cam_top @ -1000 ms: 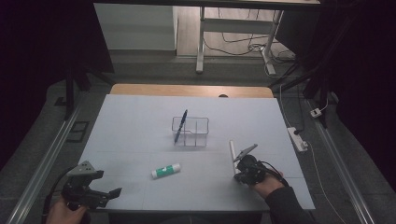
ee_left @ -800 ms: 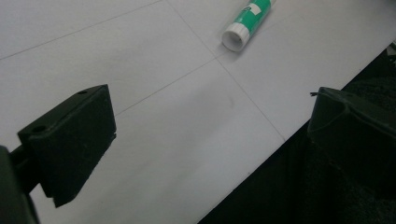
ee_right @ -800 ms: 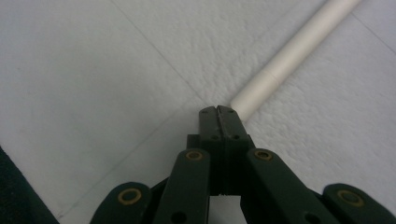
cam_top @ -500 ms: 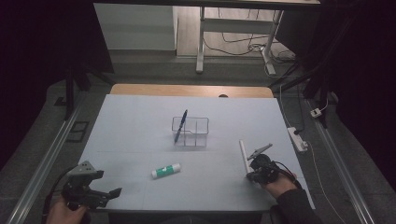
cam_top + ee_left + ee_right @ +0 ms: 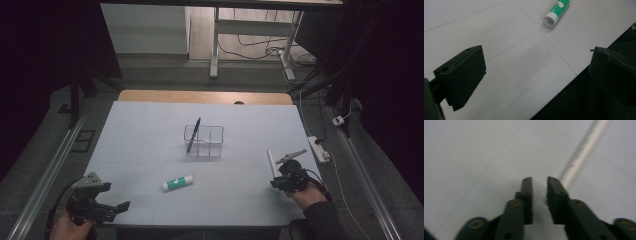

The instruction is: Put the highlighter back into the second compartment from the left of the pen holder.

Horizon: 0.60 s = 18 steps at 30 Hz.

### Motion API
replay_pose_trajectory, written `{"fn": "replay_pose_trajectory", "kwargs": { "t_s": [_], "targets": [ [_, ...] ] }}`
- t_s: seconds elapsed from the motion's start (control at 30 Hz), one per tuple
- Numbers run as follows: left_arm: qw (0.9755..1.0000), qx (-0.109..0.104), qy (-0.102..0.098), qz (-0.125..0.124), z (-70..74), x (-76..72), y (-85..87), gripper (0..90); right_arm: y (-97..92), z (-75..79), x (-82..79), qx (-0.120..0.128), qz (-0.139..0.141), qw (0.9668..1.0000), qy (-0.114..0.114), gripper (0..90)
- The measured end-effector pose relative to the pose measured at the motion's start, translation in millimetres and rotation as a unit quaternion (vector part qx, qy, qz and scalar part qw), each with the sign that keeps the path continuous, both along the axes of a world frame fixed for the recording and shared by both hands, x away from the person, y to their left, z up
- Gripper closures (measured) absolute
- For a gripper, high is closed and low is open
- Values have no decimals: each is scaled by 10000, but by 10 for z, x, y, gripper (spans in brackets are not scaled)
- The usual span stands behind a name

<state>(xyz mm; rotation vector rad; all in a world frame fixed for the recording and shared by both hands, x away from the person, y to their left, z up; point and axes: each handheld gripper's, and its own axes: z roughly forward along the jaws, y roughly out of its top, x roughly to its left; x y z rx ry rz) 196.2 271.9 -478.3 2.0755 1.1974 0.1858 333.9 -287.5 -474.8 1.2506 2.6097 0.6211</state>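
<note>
A thin white pen [image 5: 272,162] lies on the white table [image 5: 150,150] at the right, just off my right gripper [image 5: 280,180]. In the right gripper view the white pen [image 5: 584,150] runs up and away beside the right-hand jaw. My right gripper [image 5: 539,180] has just been opening; a narrow gap shows with nothing in it. A green and white glue stick [image 5: 177,183] lies near the front middle. My left gripper [image 5: 112,197] stands wide open at the front left corner, with the glue stick [image 5: 556,11] ahead of my left gripper [image 5: 536,62].
A clear wire basket [image 5: 215,135] stands mid-table with a blue pen [image 5: 194,134] leaning in its left compartment. A white power strip [image 5: 318,149] lies off the table's right edge. The table's front edge [image 5: 564,82] runs under the left jaws.
My right gripper has moved to the right, and the white pen has shifted right along with it. The left gripper, glue stick and basket have stayed put.
</note>
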Motion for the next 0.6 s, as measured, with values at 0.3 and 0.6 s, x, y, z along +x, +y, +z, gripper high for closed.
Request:
{"fn": "replay_pose_trajectory", "kwargs": {
  "t_s": [0.3,0.6],
  "targets": [
    [10000,-15,-2,-3,-1,3,4,11,-76,4,424,-15,-1160,9932,41,417],
    [10000,-18,-2,2,-1,-1,4,12,9,-121,656,-167,-1504,9883,181,676]
  ]
}}
